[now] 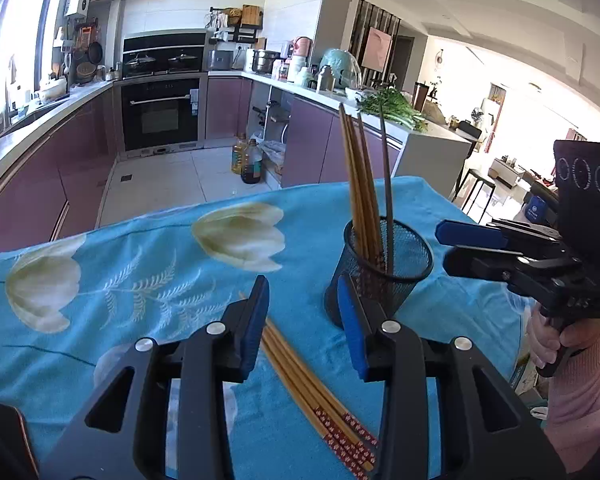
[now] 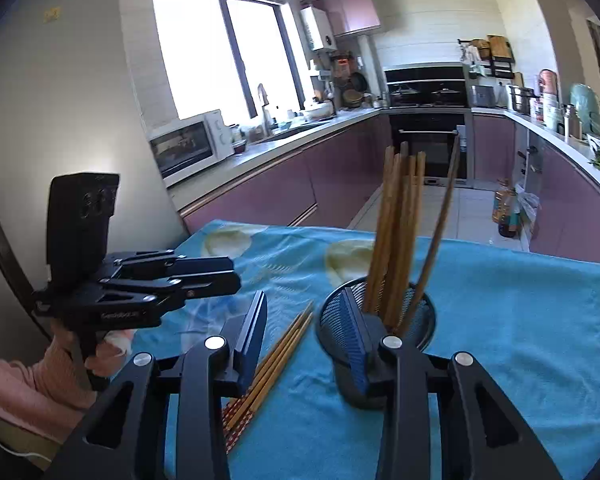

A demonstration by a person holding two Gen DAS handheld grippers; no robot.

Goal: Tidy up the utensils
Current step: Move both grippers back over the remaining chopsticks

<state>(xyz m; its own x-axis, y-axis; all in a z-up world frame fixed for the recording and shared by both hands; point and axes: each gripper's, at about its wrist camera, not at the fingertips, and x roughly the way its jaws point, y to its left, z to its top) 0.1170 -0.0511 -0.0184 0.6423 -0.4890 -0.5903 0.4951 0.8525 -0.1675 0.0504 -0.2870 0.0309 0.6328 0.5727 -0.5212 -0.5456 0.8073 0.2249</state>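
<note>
- the mesh holder (image 1: 384, 268) stands upright on the desk (image 1: 140, 280), toward its right side as the person faces it, on the blue flowered cloth.
- several chopsticks in the holder (image 1: 362, 184) already stand there, leaning a little, together with one darker stick; that part of the sorting looks done.
- a bundle of loose chopsticks (image 1: 312, 380) lies flat on the cloth near the front edge, just left of the holder, patterned red ends toward the person. these are what i judge is left to put away.
- the left tool (image 1: 304, 332) hangs low over that bundle with its blue pads parted; the sticks show in the gap between the pads, but nothing is pinched.
- the right tool (image 2: 308, 344) is also parted and empty, one finger in front of the holder's rim and the other over the cloth beside the loose sticks.
- from the left view the right tool sits off to the holder's right, apart from it.
- i'd call the job partly done: some sticks are in and some are still on the cloth, with neither tool carrying any.
</note>
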